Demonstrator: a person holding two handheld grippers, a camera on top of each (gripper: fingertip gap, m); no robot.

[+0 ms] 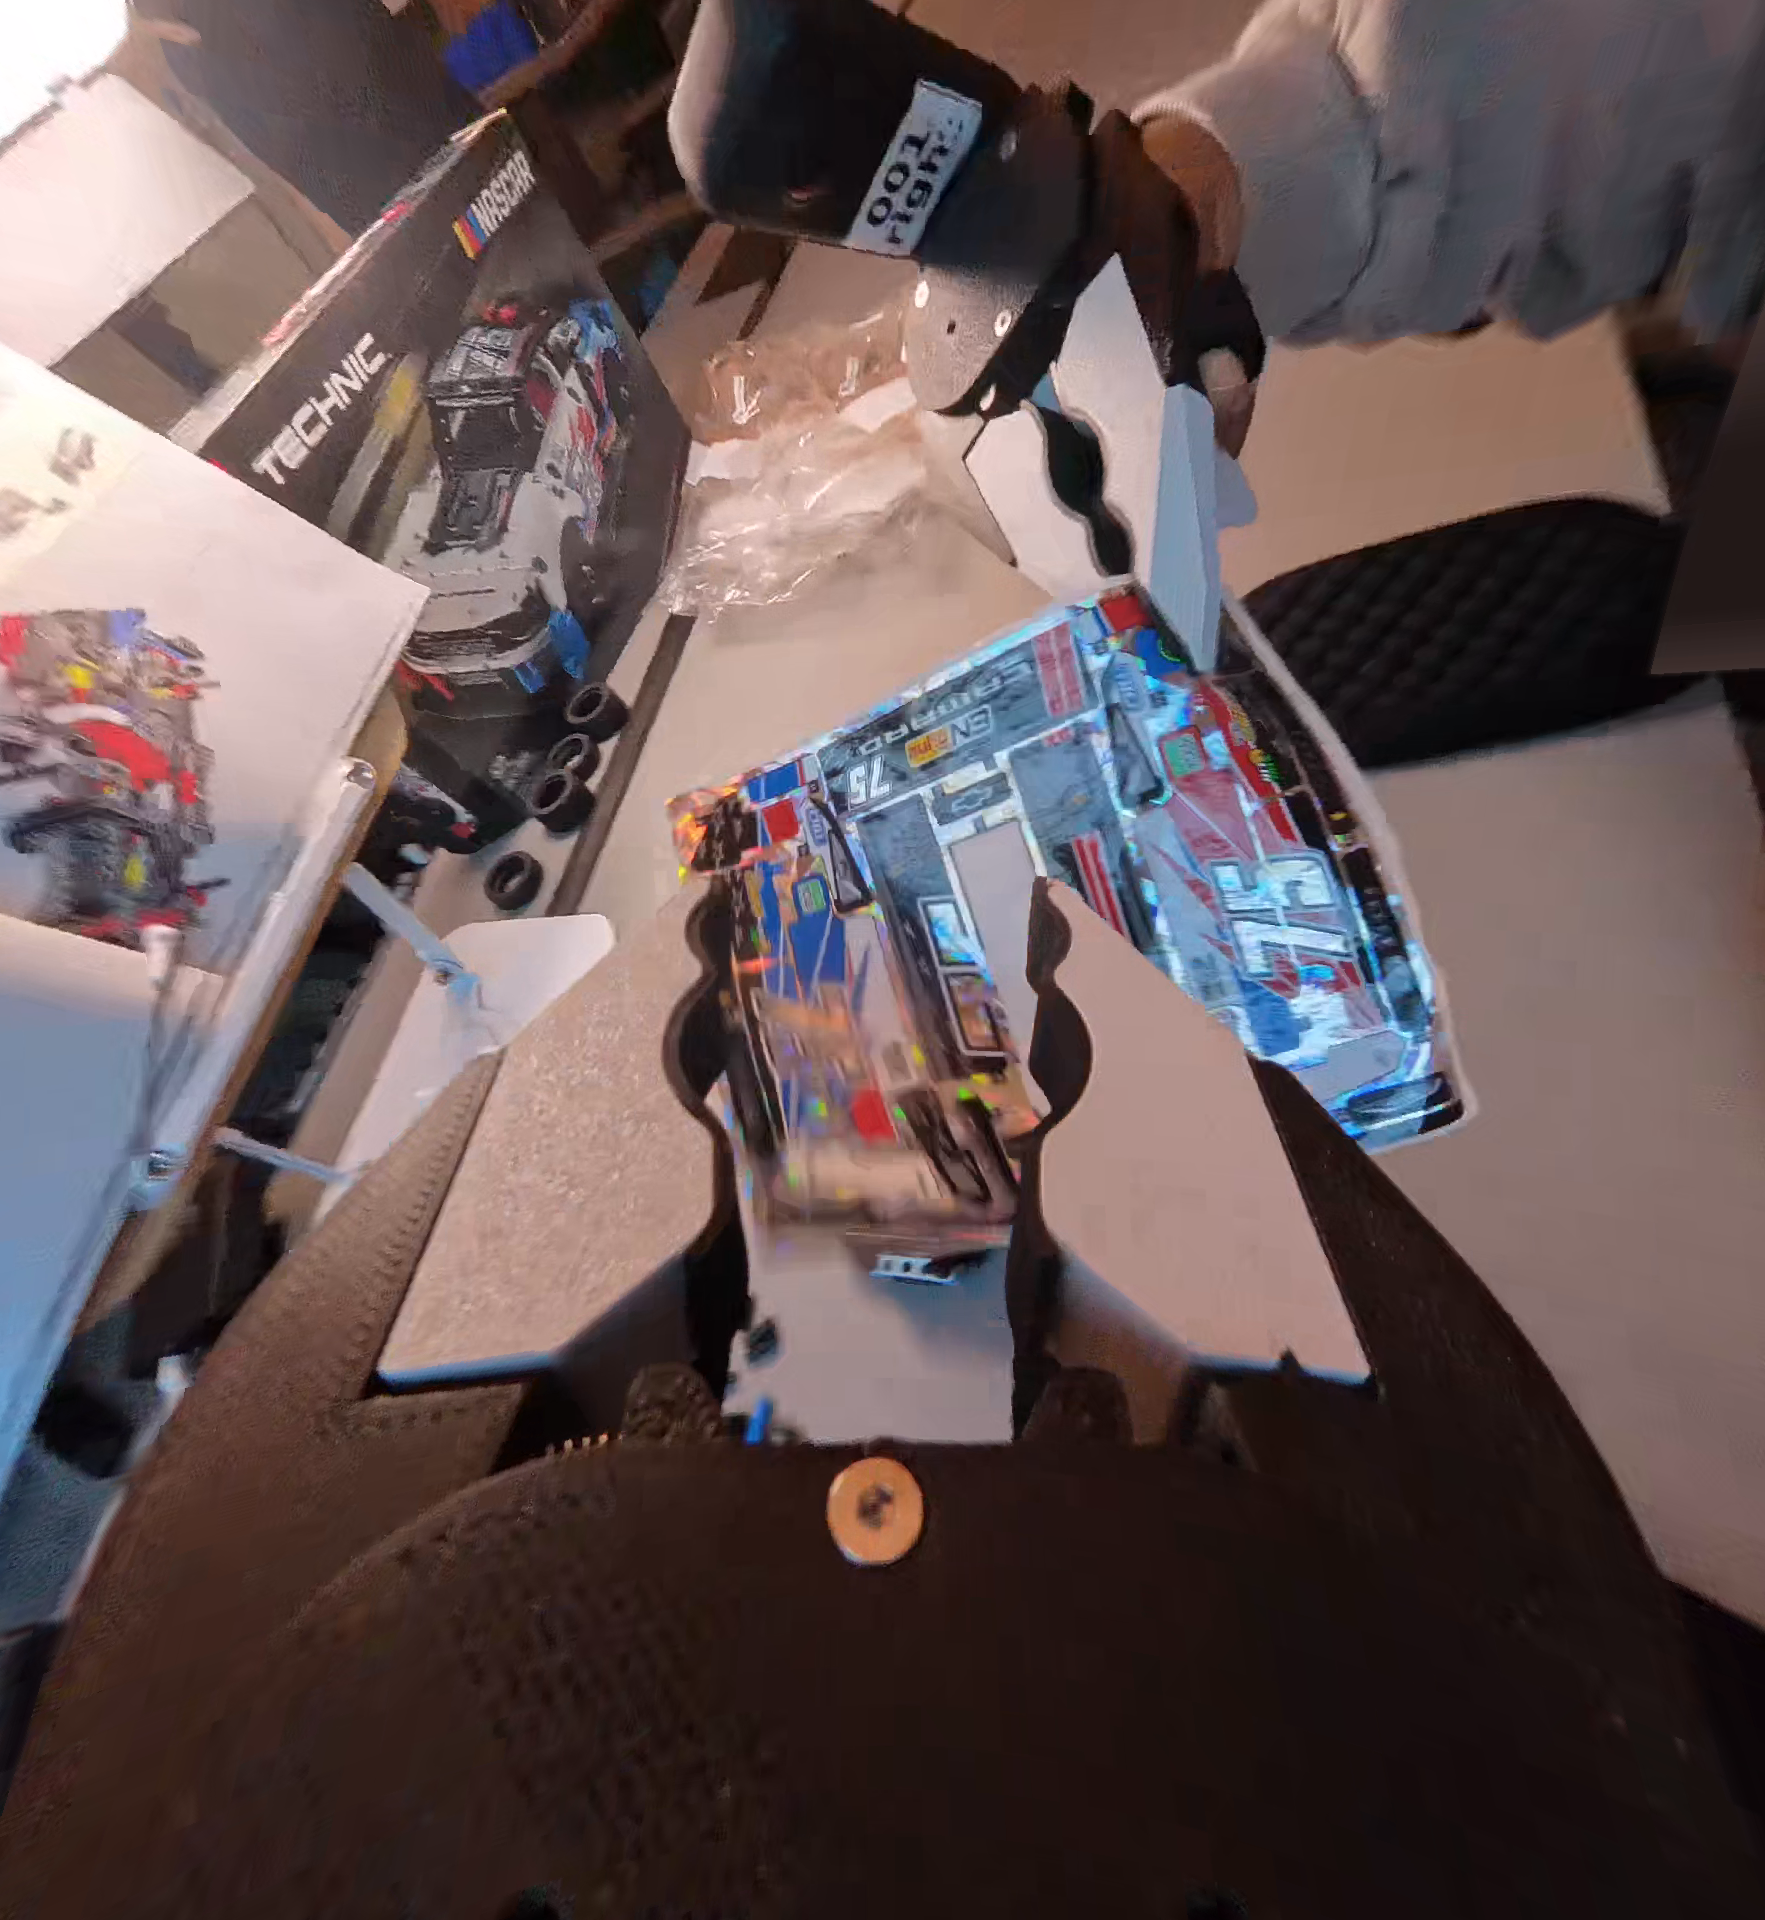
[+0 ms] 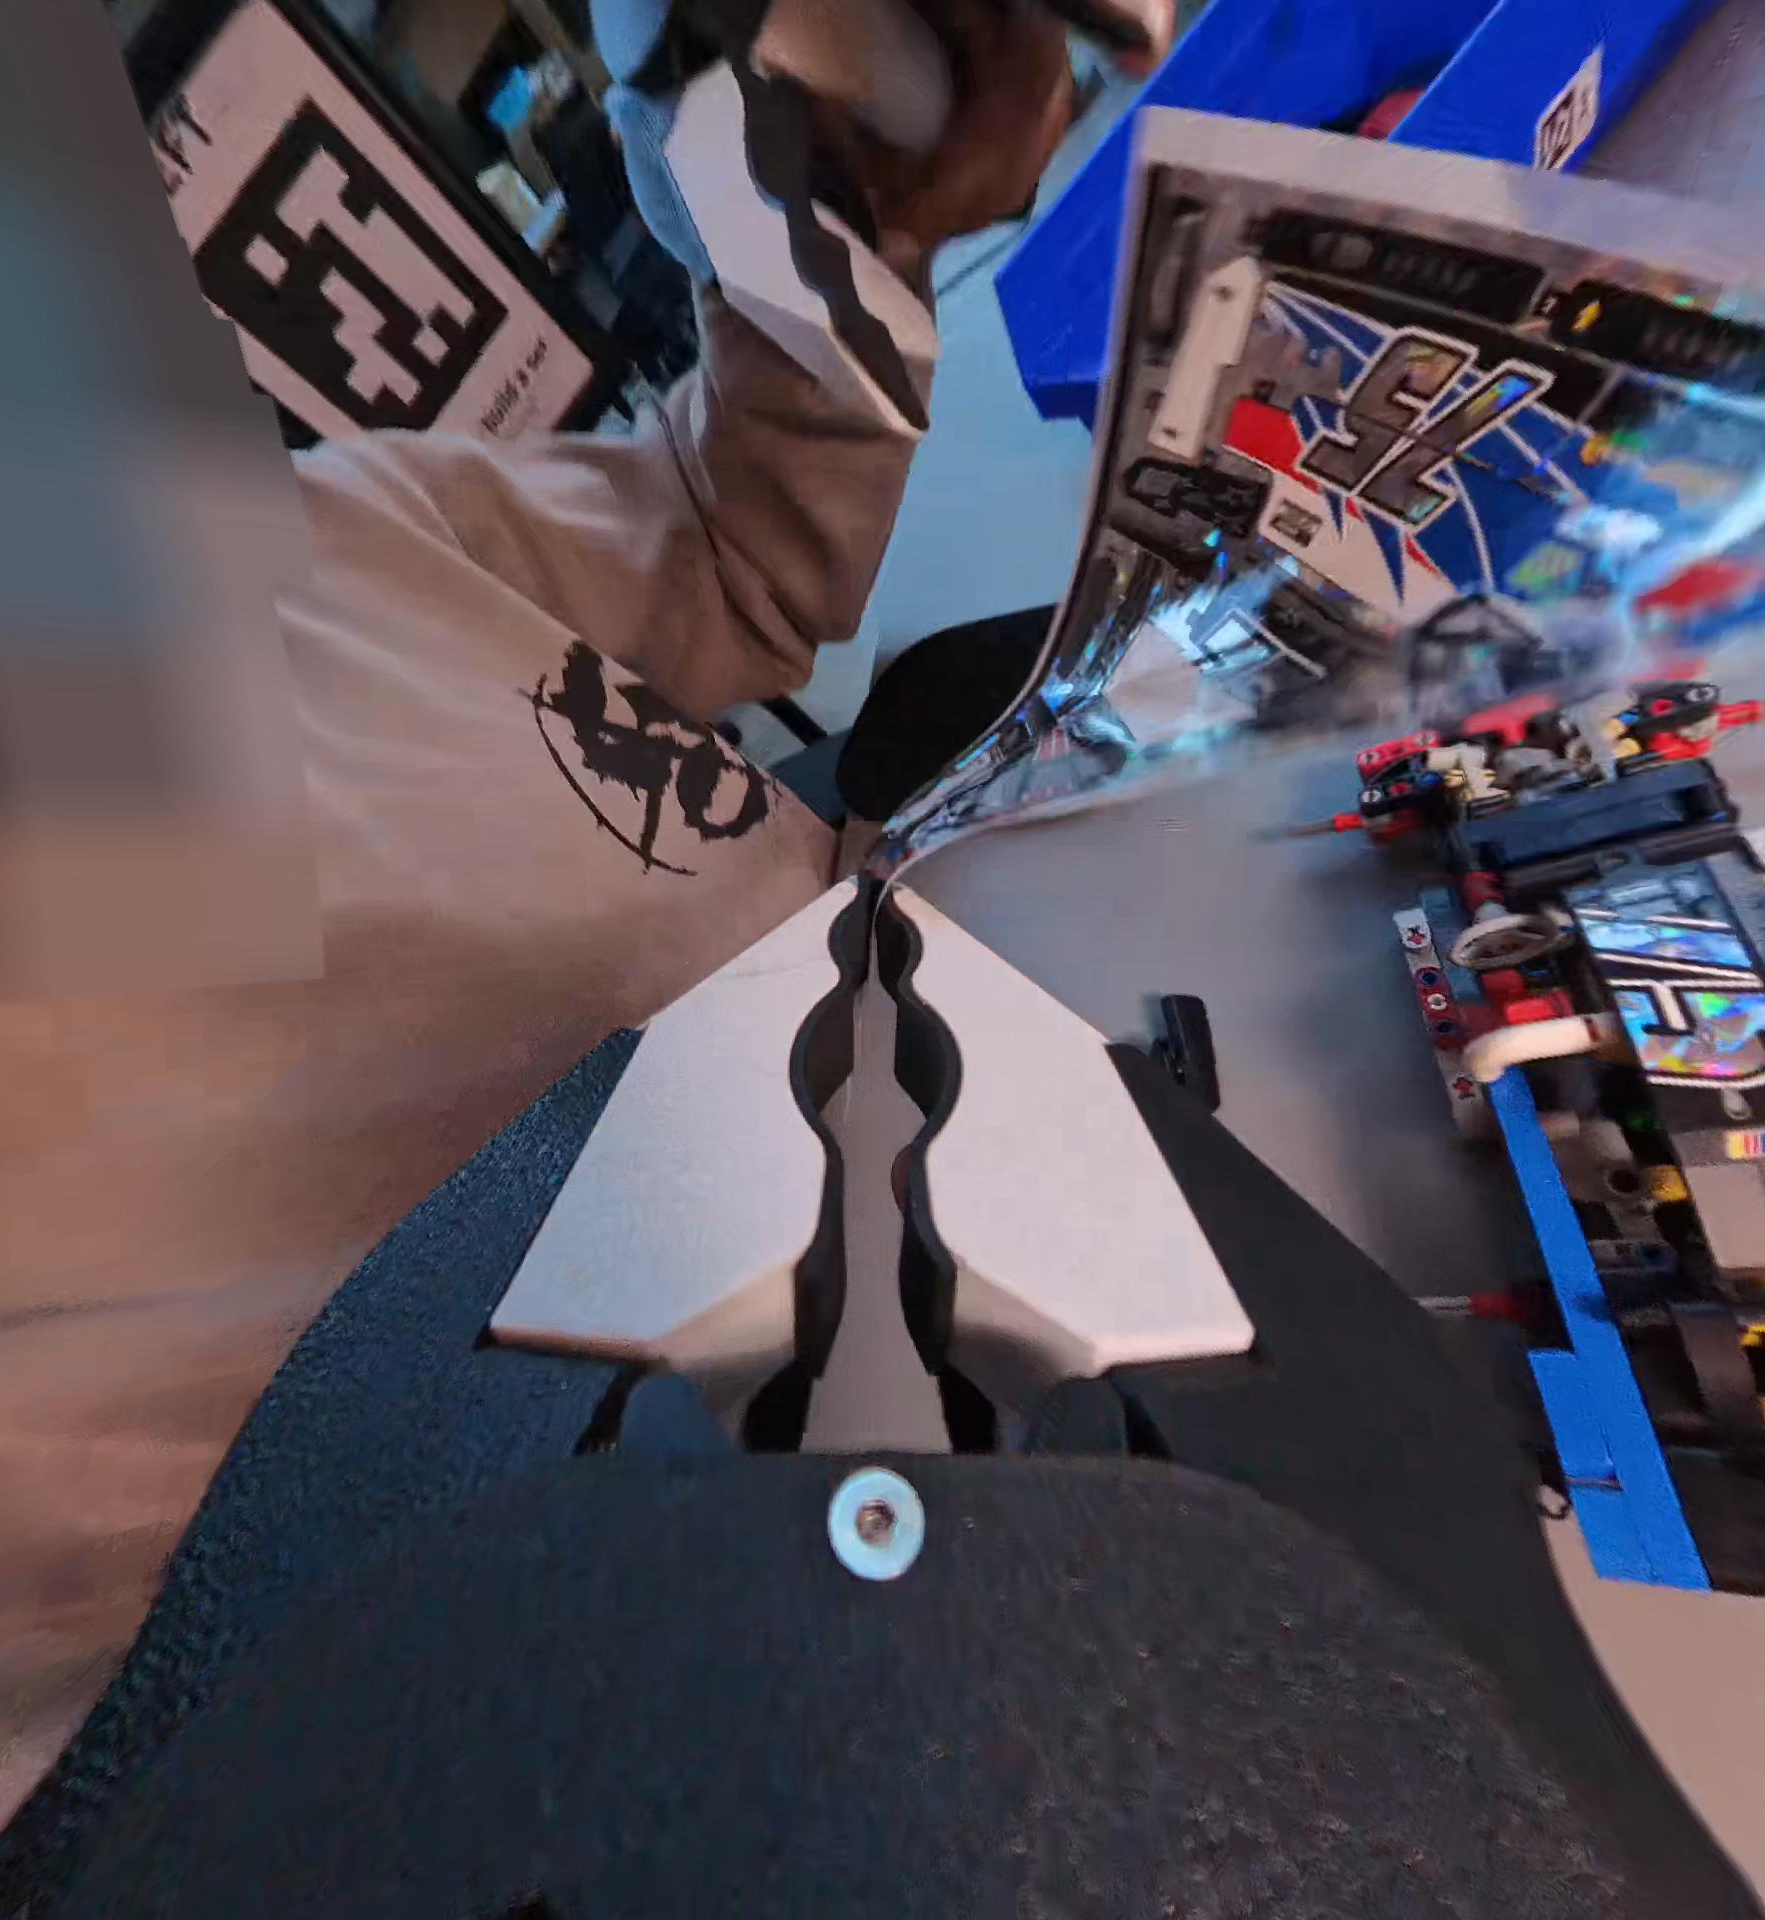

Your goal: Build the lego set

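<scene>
Black cardboard makes up the printed set box [image 1: 462, 457] standing at the table's [image 1: 1584, 1143] far edge. The half-built car [image 2: 1626, 1039] lies beside the raised shiny sticker sheet [image 1: 1117, 831], lettered all over. The right gripper [image 2: 873, 896] pinches its corner; the left gripper [image 1: 873, 914] stands apart around its edge.

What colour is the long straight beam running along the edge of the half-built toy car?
Bright blue: the long straight beam shows best in the right wrist view.
</scene>
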